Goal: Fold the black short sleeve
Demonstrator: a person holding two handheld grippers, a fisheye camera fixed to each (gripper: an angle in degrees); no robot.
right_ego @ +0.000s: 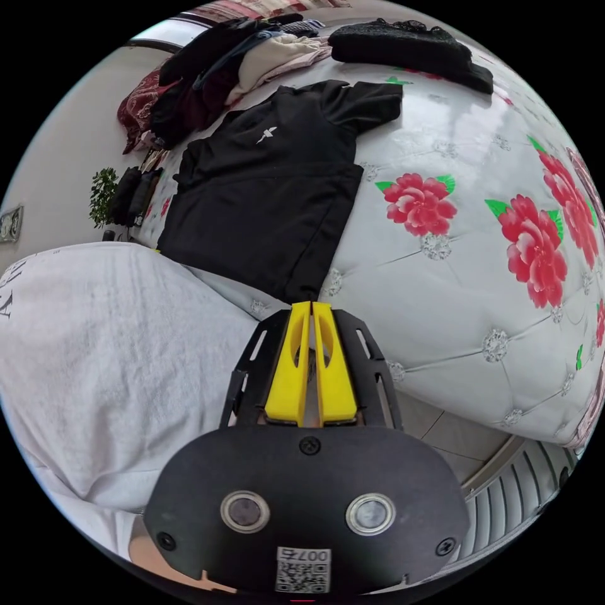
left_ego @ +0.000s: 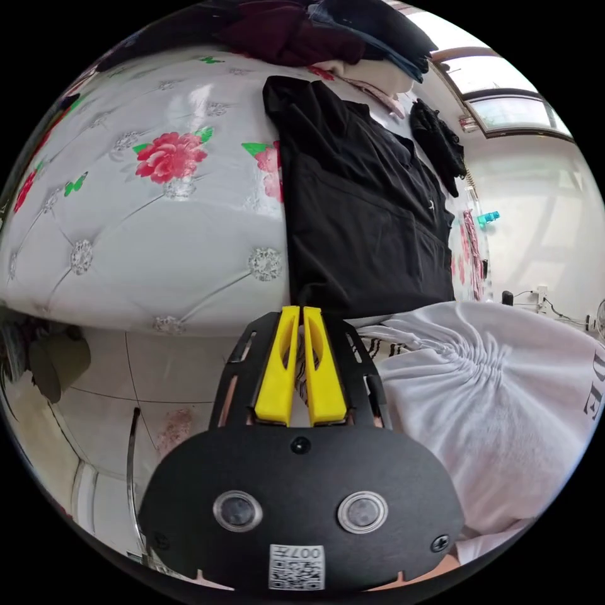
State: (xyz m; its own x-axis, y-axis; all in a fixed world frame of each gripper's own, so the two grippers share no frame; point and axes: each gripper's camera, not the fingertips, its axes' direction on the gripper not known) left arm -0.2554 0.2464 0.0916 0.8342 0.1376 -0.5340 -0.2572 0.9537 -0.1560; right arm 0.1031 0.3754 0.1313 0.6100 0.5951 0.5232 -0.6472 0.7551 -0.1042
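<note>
Black short sleeve [left_ego: 359, 208] flat on floral bed [left_ego: 157, 220], partly folded. Left tool [left_ego: 301, 310] pinches its hem corner at the bed edge; right tool [right_ego: 311, 305] pinches the other corner. Clothes pile [right_ego: 214, 57] beyond.

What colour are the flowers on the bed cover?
Red, with green leaves, on the white bed cover; the flowers show best in the right gripper view.

At upper frame I see piled clothes [right_ego: 208, 63] on my white flowered bed cover [right_ego: 472, 283].
</note>
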